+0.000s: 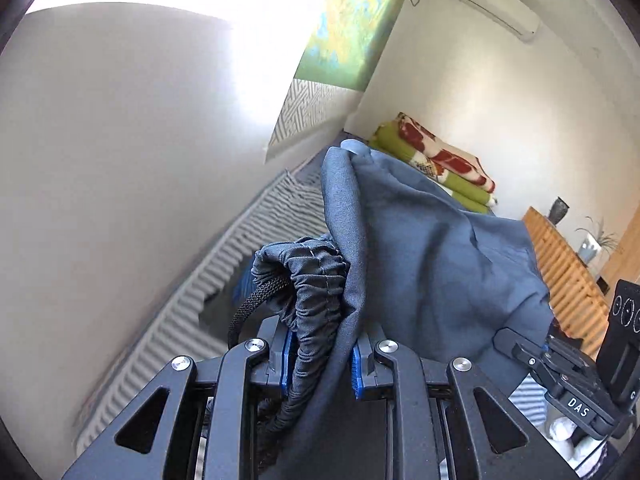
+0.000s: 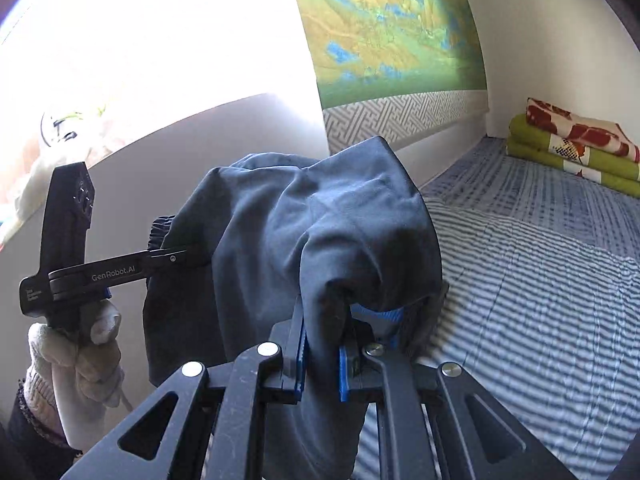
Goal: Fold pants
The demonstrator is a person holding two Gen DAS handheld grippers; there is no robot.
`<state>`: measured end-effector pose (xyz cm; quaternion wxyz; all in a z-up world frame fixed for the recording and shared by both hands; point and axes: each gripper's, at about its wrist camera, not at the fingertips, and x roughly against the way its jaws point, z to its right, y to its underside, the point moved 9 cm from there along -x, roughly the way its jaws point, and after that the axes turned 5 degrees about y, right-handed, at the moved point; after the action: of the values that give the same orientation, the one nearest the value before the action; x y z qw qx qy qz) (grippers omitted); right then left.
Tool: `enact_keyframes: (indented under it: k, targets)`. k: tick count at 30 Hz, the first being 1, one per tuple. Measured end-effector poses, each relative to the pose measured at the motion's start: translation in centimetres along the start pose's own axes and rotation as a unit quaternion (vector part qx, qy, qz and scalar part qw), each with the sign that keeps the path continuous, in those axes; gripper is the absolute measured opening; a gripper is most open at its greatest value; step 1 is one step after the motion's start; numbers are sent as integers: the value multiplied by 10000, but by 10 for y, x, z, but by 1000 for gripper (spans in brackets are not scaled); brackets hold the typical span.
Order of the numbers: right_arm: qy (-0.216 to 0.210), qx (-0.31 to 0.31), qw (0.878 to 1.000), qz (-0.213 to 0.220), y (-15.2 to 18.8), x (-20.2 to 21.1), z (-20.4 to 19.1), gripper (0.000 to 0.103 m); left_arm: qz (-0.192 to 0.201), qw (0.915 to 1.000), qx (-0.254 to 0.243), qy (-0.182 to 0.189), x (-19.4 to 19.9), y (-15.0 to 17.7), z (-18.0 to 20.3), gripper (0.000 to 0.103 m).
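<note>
Dark blue-grey pants (image 1: 432, 248) hang lifted in the air between both grippers. My left gripper (image 1: 320, 364) is shut on the gathered elastic waistband (image 1: 316, 280), with a black drawstring (image 1: 256, 300) looping out to the left. In the right wrist view my right gripper (image 2: 322, 360) is shut on a bunched fold of the pants (image 2: 320, 224), and the cloth drapes over its fingers. The left gripper (image 2: 168, 258) shows there at left, held by a gloved hand (image 2: 80, 352). The right gripper's body (image 1: 560, 376) appears at the lower right of the left wrist view.
Below lies a bed with a blue-and-white striped cover (image 2: 540, 280). Folded green and red blankets (image 2: 576, 140) are stacked at its far end by the white wall. A wooden slatted unit (image 1: 568, 272) with plants stands to the right; a landscape hanging (image 2: 392, 28) covers the wall.
</note>
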<state>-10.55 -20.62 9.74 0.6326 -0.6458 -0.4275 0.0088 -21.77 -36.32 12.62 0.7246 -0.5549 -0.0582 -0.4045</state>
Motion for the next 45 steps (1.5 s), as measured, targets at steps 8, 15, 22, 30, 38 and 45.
enact_keyframes:
  k: [8, 15, 22, 30, 38, 45]
  targets:
    - [65, -336, 9991, -262, -22, -110, 47, 11, -280, 9993, 23, -265, -121, -43, -49, 22]
    - [279, -344, 9974, -575, -11, -201, 93, 11, -560, 9973, 217, -427, -224, -39, -93, 25]
    - [1477, -397, 9826, -1049, 4, -231, 164, 29, -710, 9855, 229, -1526, -258, -38, -139, 49]
    - [462, -555, 9947, -734, 26, -174, 124, 30, -690, 9915, -360, -1038, -208, -9, -95, 50]
    - [307, 387, 9771, -2070, 138, -173, 50, 30, -1811, 9675, 337, -1730, -212, 98, -145, 50]
    - [588, 424, 9724, -2217, 168, -92, 61, 30, -1903, 9602, 295, -2025, -145, 137, -139, 49]
